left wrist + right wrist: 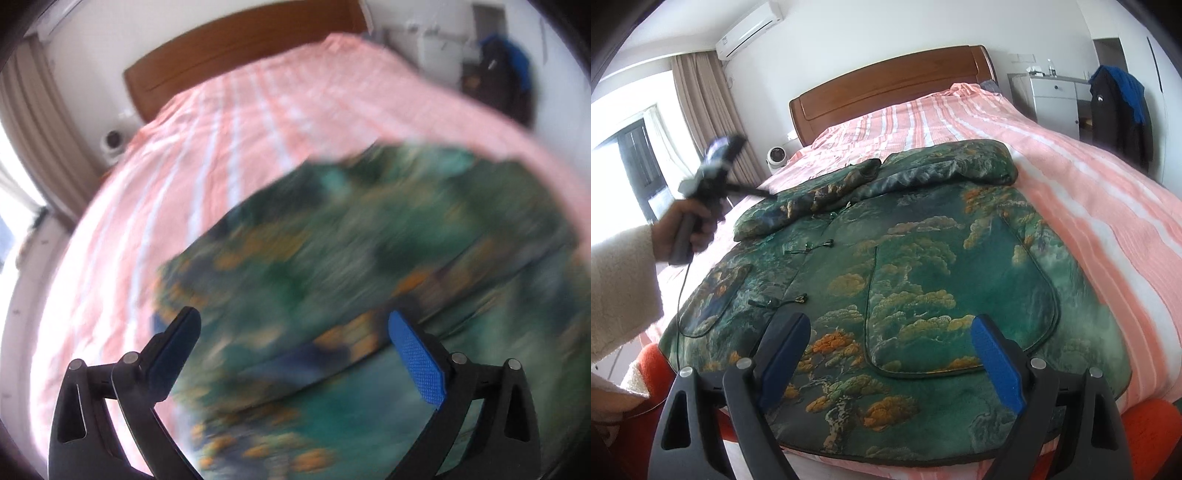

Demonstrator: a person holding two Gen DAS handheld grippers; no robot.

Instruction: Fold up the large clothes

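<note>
Left wrist view: the left gripper (295,325) has its jaws spread wide with nothing between them. It hangs above the green patterned jacket (369,251), which spreads ahead of the fingers and off to their right — heavily blurred here. Beyond it and to the left runs the pink striped bedspread (229,122), ending at the wooden headboard (236,51).

Right wrist view: the right gripper (890,332) also has its jaws apart, empty, poised over the near hem of the jacket (923,258), which lies flat on the bedspread (1089,192) with both sleeves folded across its far end. To the upper left a hand (683,229) in a cream sleeve (620,288) holds the left gripper (716,173) up — clear of the fabric.
</note>
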